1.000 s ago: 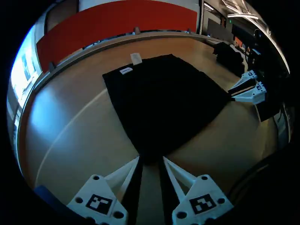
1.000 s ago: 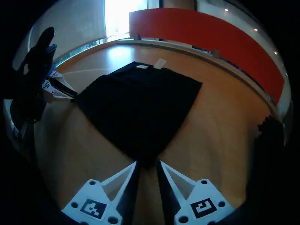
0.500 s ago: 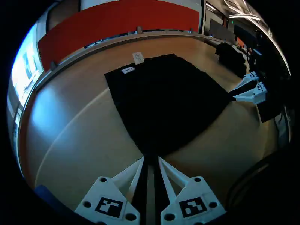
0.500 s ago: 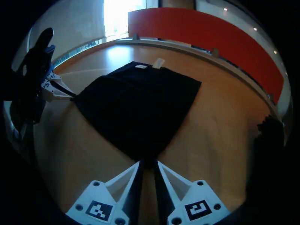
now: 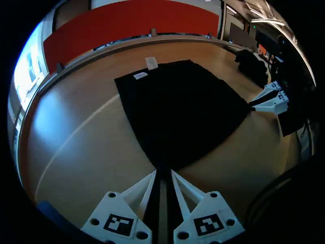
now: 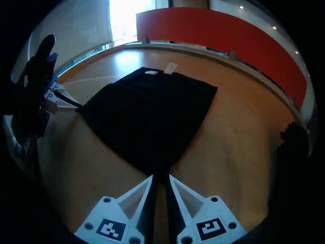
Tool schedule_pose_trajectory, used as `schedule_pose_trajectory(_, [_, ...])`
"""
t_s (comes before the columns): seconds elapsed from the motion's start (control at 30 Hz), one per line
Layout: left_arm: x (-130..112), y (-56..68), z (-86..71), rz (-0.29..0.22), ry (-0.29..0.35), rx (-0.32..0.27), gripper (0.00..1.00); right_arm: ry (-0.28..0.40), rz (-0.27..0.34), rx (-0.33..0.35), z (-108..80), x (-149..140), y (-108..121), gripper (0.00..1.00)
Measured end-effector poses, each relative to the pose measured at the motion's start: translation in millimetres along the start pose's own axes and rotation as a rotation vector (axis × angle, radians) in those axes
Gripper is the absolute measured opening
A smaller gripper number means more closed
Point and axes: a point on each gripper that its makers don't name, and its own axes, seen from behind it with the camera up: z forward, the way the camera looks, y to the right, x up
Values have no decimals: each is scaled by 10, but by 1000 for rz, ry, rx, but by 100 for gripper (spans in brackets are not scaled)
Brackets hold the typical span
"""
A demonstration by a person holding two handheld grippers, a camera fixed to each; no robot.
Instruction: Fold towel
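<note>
Black cloth: the towel (image 5: 178, 110) is laid flat on the pale wooden desk (image 5: 77, 134), reaching from the middle of the left gripper view towards 12 o'clock. Its nearest corner is drawn to a point at 6 o'clock. There the left gripper (image 5: 163, 173) is seen with its jaws nearly together, clamped on that corner. In the right gripper view another corner is pinched at 6 o'clock by the right gripper (image 6: 160, 178), its jaws likewise narrowed onto the cloth. The left gripper is noted in that view at 9 o'clock, at the towel's side corner, held by a dark hand (image 6: 34, 93). A white label (image 5: 141, 75) is seen on the far edge of the towel, with a white slip (image 5: 151, 62) just beyond it. A red panel (image 5: 134, 20) is noted at 12 o'clock, behind the desk.
</note>
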Motion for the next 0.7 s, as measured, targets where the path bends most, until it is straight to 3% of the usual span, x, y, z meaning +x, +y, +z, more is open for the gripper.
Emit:
schedule_pose_trajectory(0.37, [75,55,-45,-32,7,-19,9,29,6,-3,-99,127,54,12])
schedule_pose_trajectory(0.7, [223,61,-217,-61,30,-15,9,61,1,-3,-276,285,33,12])
